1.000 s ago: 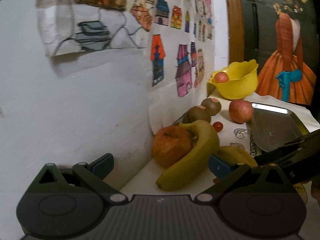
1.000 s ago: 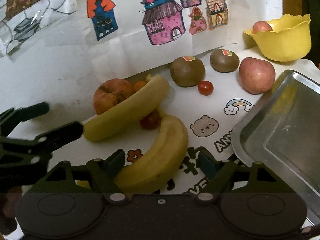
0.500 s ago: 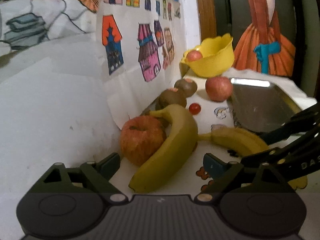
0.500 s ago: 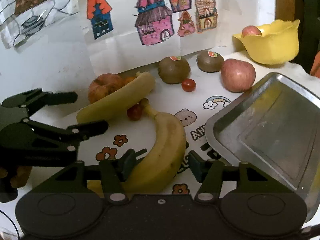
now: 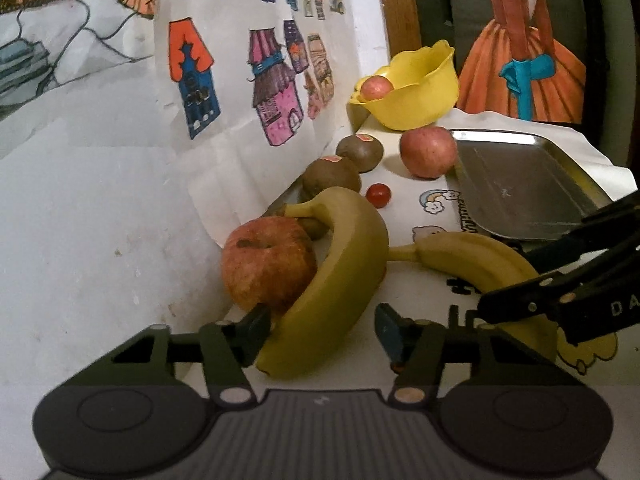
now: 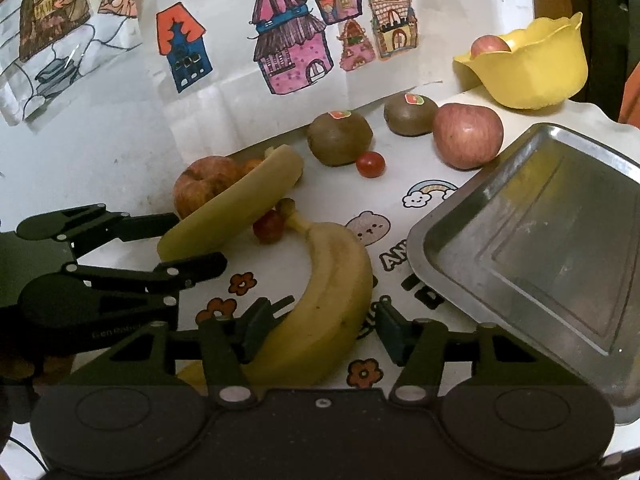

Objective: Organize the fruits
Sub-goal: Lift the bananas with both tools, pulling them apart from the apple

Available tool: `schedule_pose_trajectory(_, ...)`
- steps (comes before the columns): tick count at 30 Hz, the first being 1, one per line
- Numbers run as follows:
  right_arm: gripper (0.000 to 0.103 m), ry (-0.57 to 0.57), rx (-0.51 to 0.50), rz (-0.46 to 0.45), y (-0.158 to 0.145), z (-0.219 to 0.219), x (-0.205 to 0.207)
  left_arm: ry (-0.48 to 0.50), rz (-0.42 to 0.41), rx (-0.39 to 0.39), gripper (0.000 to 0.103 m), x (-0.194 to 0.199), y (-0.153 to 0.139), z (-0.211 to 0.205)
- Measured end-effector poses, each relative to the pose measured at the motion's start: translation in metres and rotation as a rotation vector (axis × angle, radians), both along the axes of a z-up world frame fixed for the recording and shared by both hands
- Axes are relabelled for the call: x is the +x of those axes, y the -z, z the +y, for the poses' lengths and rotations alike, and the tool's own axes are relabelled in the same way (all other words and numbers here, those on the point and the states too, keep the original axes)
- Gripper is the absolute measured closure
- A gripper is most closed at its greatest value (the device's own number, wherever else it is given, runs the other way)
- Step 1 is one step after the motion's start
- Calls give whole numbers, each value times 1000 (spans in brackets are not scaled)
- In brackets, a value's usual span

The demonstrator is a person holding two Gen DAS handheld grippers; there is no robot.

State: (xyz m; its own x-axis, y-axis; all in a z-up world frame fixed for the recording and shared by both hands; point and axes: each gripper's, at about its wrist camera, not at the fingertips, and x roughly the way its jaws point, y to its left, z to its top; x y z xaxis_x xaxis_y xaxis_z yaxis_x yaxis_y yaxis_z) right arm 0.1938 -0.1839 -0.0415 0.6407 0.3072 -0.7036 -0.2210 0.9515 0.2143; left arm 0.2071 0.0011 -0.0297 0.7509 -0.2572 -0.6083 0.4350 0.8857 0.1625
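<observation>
Two bananas lie on the white printed mat. My left gripper (image 5: pixel 323 330) is open, with its jaws straddling the near end of the upper banana (image 5: pixel 336 272), which leans on a brownish apple (image 5: pixel 268 264). My right gripper (image 6: pixel 318 330) is open with its jaws close on either side of the lower banana (image 6: pixel 328 300). Each gripper shows in the other's view: the left gripper (image 6: pixel 196 240) and the right gripper (image 5: pixel 508 280). Farther back lie two kiwis (image 6: pixel 340 138), a cherry tomato (image 6: pixel 370 164) and a red apple (image 6: pixel 468 136).
A steel tray (image 6: pixel 540 240) lies at the right. Behind it stands a yellow bowl (image 6: pixel 532 72) with an apple (image 6: pixel 490 46) inside. A small red fruit (image 6: pixel 270 226) sits between the bananas. A wall with house drawings closes the left and back.
Both grippers have moved in over their bananas and their jaws have narrowed. The left one swung right to face the leaning banana. The fruit has not moved.
</observation>
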Motion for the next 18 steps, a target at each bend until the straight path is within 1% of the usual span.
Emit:
schedule_pose_trajectory(4,43,-7,-7,10,1,1,4,18,-11,41,45,-1,2,-6)
schedule_pose_trajectory(5,41,-8,-11,12,1,2,6,23,-12,46,44,0,3,-7)
schedule_pose_trajectory(7,41,-11,-25,4,2,5,7,37,-13,55,41,2,4,-10)
schedule_pose_trajectory(9,41,-15,-37,-3,3,9,8,39,-18,67,42,1,5,-12)
schedule_pose_trajectory(10,43,-18,-45,-7,3,9,7,35,-21,73,46,1,5,-13)
schedule_pose_trajectory(12,43,-20,-48,-10,3,8,4,21,-27,82,52,0,4,-14)
schedule_pose_trajectory(15,44,-12,-44,-2,2,2,0,30,-12,59,54,-3,3,-14)
schedule_pose_trajectory(18,45,-5,-40,5,2,-8,-8,50,-11,54,56,-11,3,-20)
